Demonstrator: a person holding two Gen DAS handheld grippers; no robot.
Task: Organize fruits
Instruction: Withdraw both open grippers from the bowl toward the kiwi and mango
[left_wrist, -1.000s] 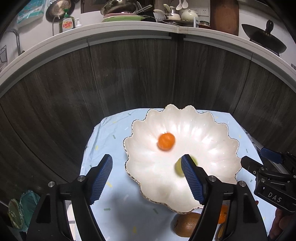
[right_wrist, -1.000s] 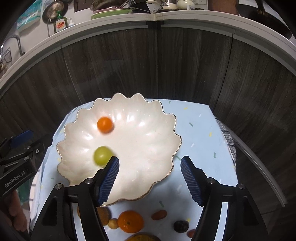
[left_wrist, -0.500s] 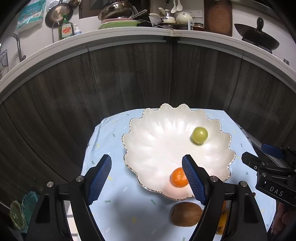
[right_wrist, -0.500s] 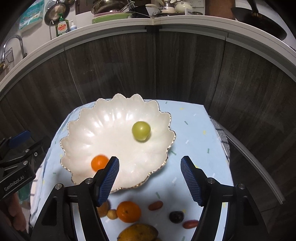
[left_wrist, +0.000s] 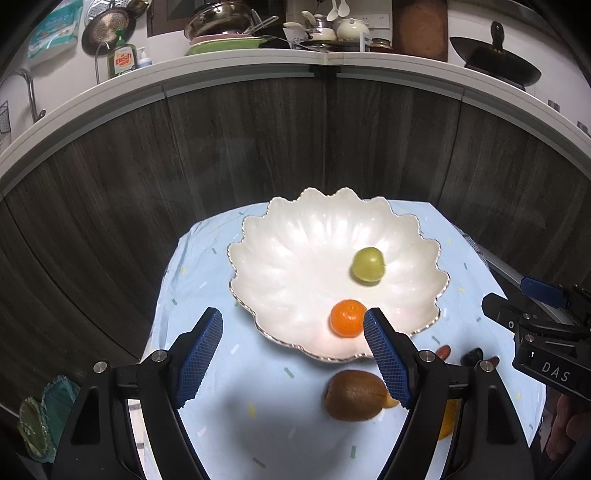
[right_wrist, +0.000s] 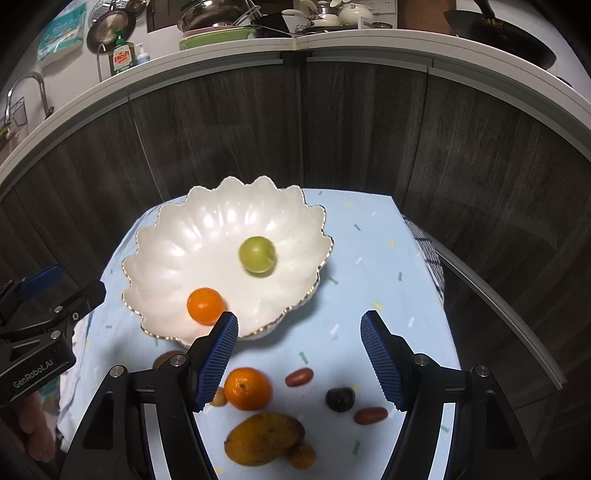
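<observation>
A white scalloped bowl (left_wrist: 295, 236) (right_wrist: 184, 236) sits on the light-blue cloth and holds a small orange (left_wrist: 347, 317) (right_wrist: 205, 305) and a green round fruit (left_wrist: 367, 264) (right_wrist: 257, 254). My left gripper (left_wrist: 293, 356) hangs open over the cloth at the bowl's near rim, nothing between its fingers. My right gripper (right_wrist: 299, 360) is also open and empty, above loose fruit: an orange (right_wrist: 247, 388), a mango (right_wrist: 264, 437), a dark plum (right_wrist: 340, 399) and two red oblong fruits (right_wrist: 299, 376). A kiwi (left_wrist: 352, 396) lies in front of the bowl.
The cloth-covered table (right_wrist: 369, 258) ends at a dark wood panel wall (left_wrist: 221, 147) behind it. A checked towel (right_wrist: 424, 251) hangs at the right edge. A counter above carries a dish soap bottle (left_wrist: 122, 59), pans and crockery. Bare cloth lies right of the bowl.
Both grippers have drawn back from the bowl, so more loose fruit shows in front. The green fruit and the small orange have rolled to new spots in the bowl.
</observation>
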